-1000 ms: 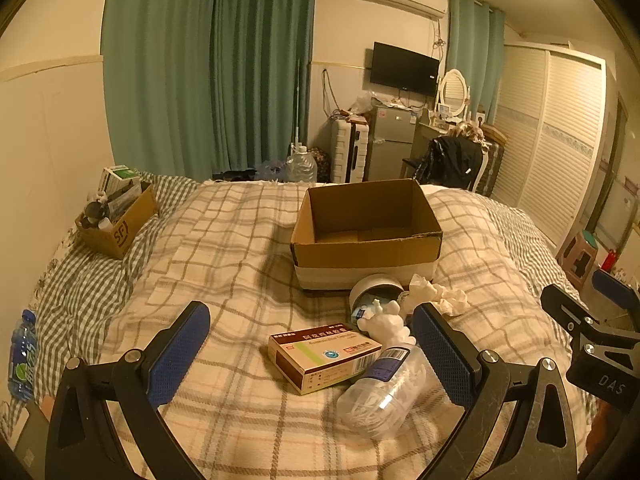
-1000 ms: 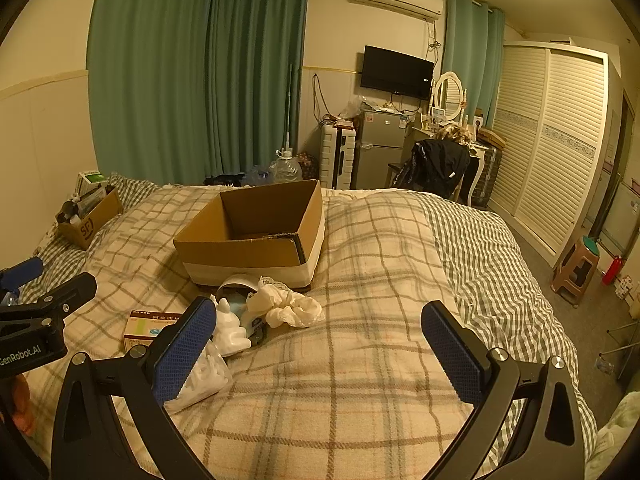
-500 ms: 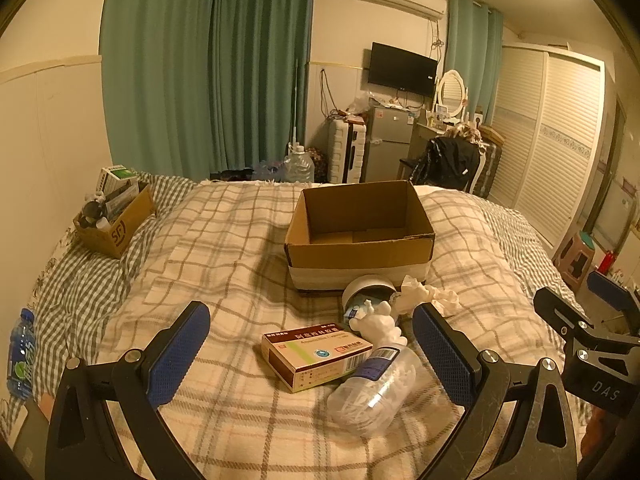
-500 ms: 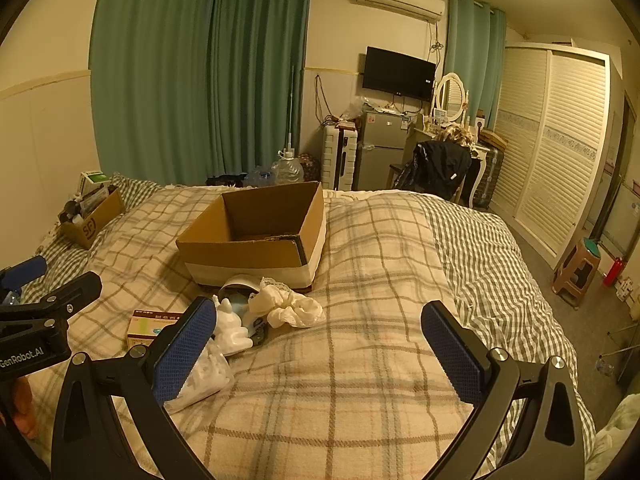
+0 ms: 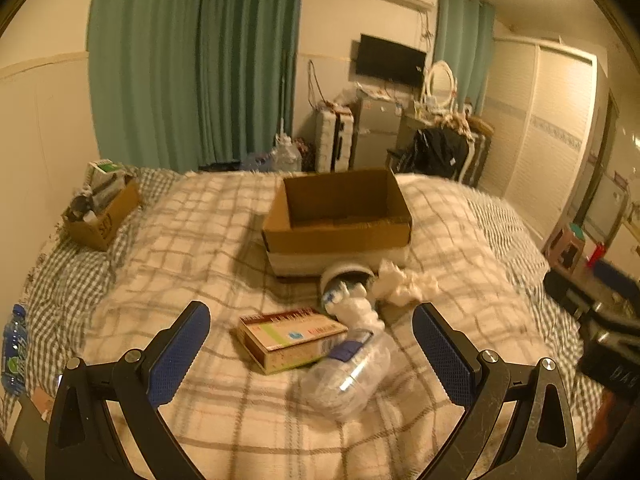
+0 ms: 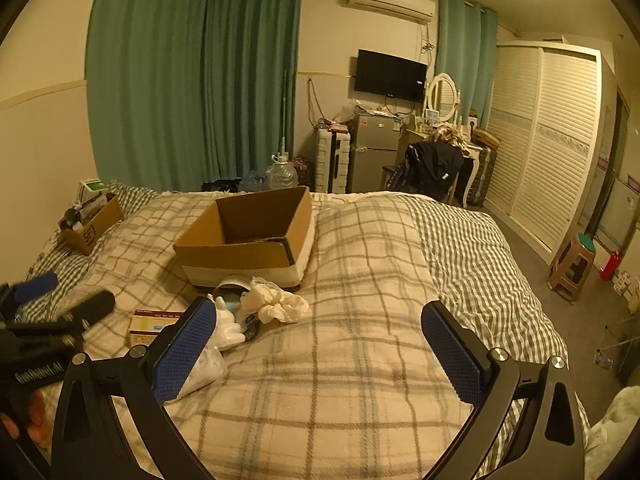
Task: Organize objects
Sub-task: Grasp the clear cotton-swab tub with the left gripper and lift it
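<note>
My left gripper (image 5: 310,346) and right gripper (image 6: 318,340) both gape wide, empty, above the bed (image 6: 360,360); medicine box (image 5: 290,338) touches the plastic bottle (image 5: 348,376).

We see a beige blanket (image 6: 352,344) crossed by grey-brown and faint orange plaid lines over the lower half of the frame, edged at right by a green-and-white gingham sheet (image 6: 472,248). At centre sits a brown cardboard box (image 6: 248,236) with a white lower band. Teal curtains (image 6: 192,80) fill the upper left. Our gripper pads (image 6: 186,354) are blue on black arms. Lower centre, a white-and-red carton (image 5: 290,338) shows a green stripe, beside a clear bottle (image 5: 348,376) with a blue label.
</note>
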Demonstrator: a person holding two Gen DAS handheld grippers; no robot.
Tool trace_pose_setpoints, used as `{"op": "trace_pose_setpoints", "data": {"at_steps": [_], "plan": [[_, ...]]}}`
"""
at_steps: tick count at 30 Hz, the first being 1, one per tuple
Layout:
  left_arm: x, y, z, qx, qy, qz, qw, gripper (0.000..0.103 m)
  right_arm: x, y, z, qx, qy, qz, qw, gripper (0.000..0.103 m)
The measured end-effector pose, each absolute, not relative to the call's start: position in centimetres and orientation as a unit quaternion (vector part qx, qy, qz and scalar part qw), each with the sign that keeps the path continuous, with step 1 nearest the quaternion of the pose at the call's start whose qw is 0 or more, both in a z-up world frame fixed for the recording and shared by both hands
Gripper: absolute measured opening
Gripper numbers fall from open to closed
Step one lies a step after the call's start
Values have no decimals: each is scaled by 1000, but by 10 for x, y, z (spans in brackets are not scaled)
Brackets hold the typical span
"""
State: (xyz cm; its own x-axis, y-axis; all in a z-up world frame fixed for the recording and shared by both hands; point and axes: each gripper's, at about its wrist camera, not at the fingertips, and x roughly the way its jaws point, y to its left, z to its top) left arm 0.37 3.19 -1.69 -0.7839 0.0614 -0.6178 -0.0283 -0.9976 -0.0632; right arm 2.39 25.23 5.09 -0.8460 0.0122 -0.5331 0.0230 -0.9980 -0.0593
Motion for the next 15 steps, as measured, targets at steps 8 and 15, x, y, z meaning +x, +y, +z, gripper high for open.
{"op": "trace_pose_setpoints", "data": {"at_steps": [8,15], "plan": [[-17,60,-69,-372,0,928,38,103,9,268,23,307,22,-951,-6,103],[-50,73,-136,-460,9,885,68,97,-1,274,1,328,18,-944,-4,103]]}}
